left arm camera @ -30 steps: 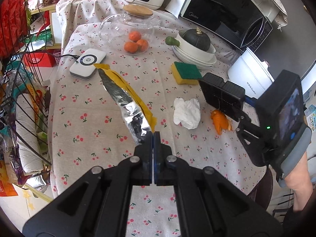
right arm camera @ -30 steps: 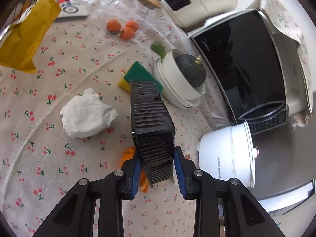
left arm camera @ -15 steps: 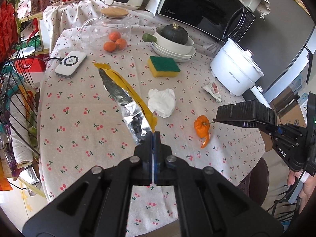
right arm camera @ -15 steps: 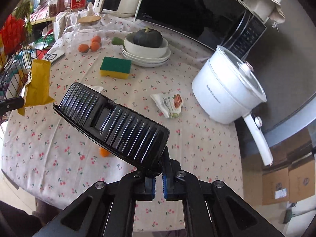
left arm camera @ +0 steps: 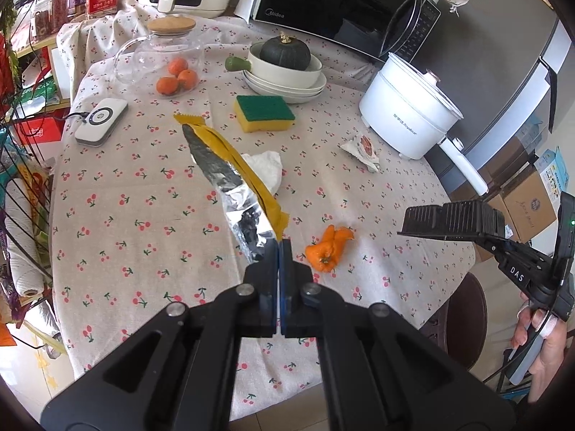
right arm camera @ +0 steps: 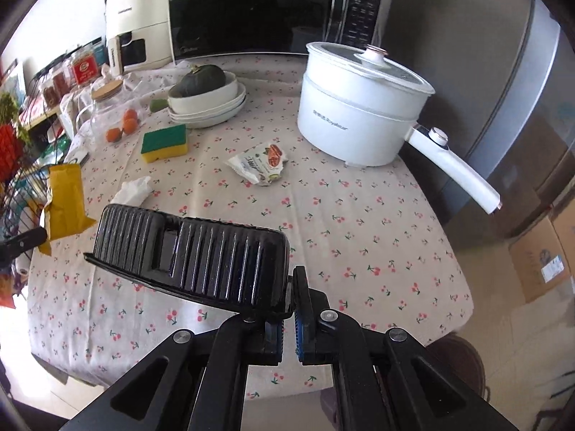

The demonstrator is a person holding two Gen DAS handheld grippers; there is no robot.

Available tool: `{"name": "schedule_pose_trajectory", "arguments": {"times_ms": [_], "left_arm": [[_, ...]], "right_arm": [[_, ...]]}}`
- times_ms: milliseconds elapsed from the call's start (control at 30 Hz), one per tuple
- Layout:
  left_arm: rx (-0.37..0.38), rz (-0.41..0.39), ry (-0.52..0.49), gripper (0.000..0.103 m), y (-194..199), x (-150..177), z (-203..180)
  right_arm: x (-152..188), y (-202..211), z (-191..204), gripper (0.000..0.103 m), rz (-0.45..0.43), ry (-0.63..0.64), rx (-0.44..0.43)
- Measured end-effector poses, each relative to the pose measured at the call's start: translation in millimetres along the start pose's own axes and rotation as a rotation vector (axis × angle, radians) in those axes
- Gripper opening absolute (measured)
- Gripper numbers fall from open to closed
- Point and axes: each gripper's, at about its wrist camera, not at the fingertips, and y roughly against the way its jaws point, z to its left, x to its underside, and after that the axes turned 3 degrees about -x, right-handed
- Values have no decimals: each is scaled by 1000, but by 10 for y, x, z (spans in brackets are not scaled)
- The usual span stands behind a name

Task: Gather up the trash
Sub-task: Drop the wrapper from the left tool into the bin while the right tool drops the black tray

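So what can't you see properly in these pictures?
- Right wrist view: the orange peel is missing, hidden behind the black tray in the right gripper.
- Both views: the tray's inside; only its ribbed underside and edge show.
- Left wrist view: part of the white tissue, behind the yellow wrapper.

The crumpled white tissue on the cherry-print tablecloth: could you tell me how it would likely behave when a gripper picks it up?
The crumpled white tissue looks soft and loosely wadded, so it would probably squash under the pads rather than resist. It appears very light and would likely lift easily. Its irregular folds suggest it would not roll if nudged.
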Motion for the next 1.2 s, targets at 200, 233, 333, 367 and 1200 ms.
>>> {"name": "schedule_pose_trajectory", "arguments": {"times_ms": [200, 233, 333, 367, 1200], "left_arm": [[21, 8, -11, 1, 14, 65, -136], [27, 9, -11, 1, 19, 81, -170], [54, 13, -26, 1, 26, 122, -320], [62, 13, -37, 1, 32, 138, -386], [374, 221, -411, 1, -353, 799, -2498]], "right_arm": [[274, 101, -277, 5, -11, -60, -24], [345, 106, -337, 5, -15, -71, -30], [490, 60, -541, 5, 54, -136, -38], [504, 90, -605, 5, 50, -151, -49], [1614, 778, -2142, 6, 78, -361, 118]]}}
